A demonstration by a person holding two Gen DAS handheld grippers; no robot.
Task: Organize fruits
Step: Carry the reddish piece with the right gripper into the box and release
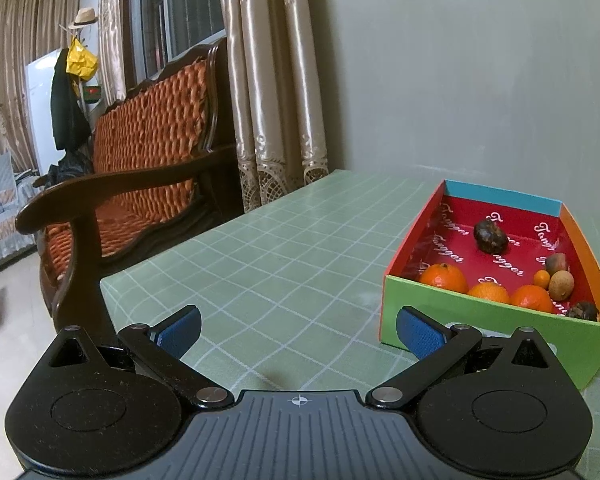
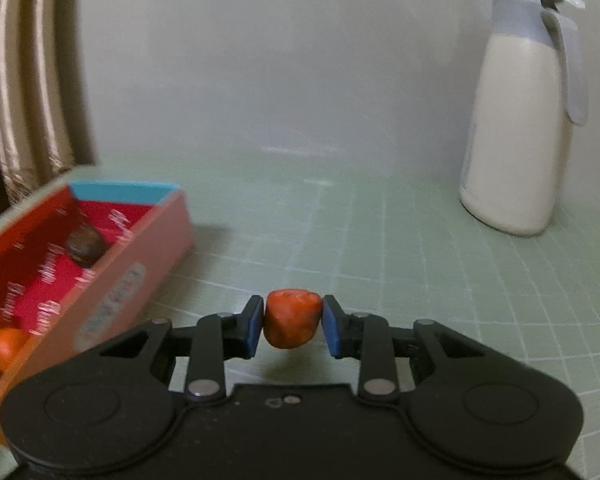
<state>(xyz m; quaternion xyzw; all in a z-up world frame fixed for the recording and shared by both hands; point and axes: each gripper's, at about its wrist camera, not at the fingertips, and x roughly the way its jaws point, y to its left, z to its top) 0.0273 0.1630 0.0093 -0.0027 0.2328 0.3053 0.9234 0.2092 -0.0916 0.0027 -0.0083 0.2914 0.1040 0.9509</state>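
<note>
A colourful cardboard box (image 1: pixel 480 320) with a red inside stands on the green checked tablecloth (image 1: pixel 284 264). It holds three oranges (image 1: pixel 444 278), a dark brown fruit (image 1: pixel 490 235) and several small fruits (image 1: pixel 561 285). My left gripper (image 1: pixel 298 330) is open over the cloth, left of the box, with nothing between its blue pads. In the right wrist view my right gripper (image 2: pixel 292 322) is shut on a small reddish-orange fruit (image 2: pixel 292 322), held a little above the cloth. The box (image 2: pixel 112 280) lies to its left, blurred.
A white thermos jug (image 2: pixel 520 120) with a grey lid stands at the back right against the wall. A wooden armchair (image 1: pixel 140 160) with an orange cushion and curtains (image 1: pixel 276 80) are beyond the table's left edge.
</note>
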